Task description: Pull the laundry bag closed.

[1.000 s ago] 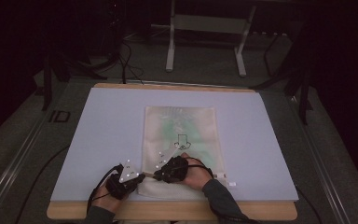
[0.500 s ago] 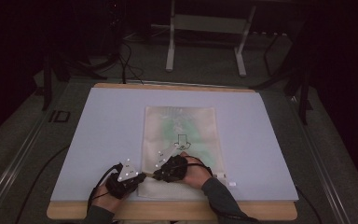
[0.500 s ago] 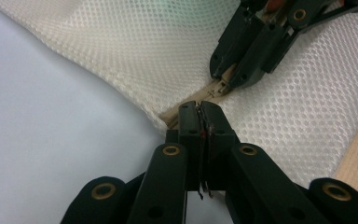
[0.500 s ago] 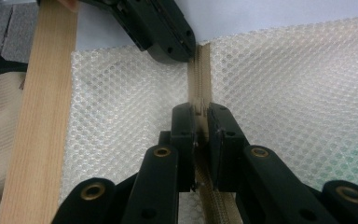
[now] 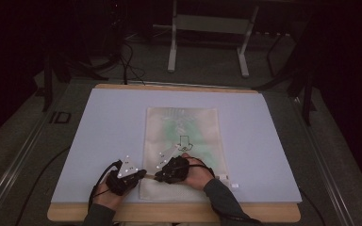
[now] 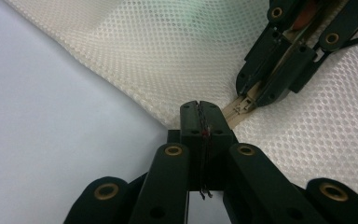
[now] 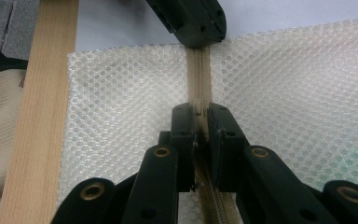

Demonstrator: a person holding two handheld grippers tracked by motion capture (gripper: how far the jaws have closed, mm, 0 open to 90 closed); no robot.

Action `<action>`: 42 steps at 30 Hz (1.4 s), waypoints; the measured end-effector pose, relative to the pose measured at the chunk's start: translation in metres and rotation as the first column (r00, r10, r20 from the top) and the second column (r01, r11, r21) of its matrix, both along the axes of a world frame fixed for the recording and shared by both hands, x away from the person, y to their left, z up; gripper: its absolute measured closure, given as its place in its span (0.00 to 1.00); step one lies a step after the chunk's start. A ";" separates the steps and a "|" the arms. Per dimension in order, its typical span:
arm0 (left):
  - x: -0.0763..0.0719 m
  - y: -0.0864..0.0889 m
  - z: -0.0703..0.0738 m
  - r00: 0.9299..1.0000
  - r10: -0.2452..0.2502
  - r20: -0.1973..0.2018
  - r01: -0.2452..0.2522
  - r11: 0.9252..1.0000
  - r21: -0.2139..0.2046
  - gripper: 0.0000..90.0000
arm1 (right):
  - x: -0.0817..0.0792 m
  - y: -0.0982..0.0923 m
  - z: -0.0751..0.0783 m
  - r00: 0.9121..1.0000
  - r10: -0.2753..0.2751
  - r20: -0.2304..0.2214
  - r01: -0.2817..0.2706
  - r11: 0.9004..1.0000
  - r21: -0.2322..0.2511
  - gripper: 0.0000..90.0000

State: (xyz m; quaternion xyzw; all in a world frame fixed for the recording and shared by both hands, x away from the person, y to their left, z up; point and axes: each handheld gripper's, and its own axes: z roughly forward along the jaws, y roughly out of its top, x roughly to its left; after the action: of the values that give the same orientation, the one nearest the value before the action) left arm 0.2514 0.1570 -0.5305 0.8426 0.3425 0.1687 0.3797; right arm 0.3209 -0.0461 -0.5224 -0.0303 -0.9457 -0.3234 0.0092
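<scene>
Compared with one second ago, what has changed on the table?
Nothing has visibly moved. The left gripper stays shut on the corner of the mesh bag, the right gripper stays clamped on its zipper, and the bag lies in the same place on the table.

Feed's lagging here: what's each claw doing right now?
Left claw: shut on the mesh bag edge at the zipper end.
Right claw: shut on the zipper.

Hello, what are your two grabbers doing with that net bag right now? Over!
Left gripper shut on the mesh bag at the zipper's end. Right gripper shut on the zipper a little along. Nothing in the way on the table.
</scene>
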 end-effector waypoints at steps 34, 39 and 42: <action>0.001 -0.010 -0.010 1.000 -0.007 -0.007 0.007 1.000 0.004 0.99 | -0.003 0.013 0.009 0.999 0.024 0.040 -0.019 0.992 -0.124 0.91; 0.001 -0.009 -0.011 1.000 -0.006 -0.005 0.006 1.000 0.003 0.99 | -0.003 0.013 0.012 0.999 0.024 0.043 -0.018 0.989 -0.144 0.91; 0.001 -0.009 -0.011 1.000 -0.006 -0.005 0.006 1.000 0.002 0.99 | -0.003 0.012 0.012 0.999 0.028 0.044 -0.021 0.988 -0.152 0.91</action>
State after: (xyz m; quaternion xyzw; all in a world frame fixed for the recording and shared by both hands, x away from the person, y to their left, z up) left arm 0.2522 0.1479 -0.5413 0.8443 0.3409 0.1660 0.3786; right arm 0.3175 -0.0342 -0.5100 -0.0120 -0.9679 -0.2510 -0.0111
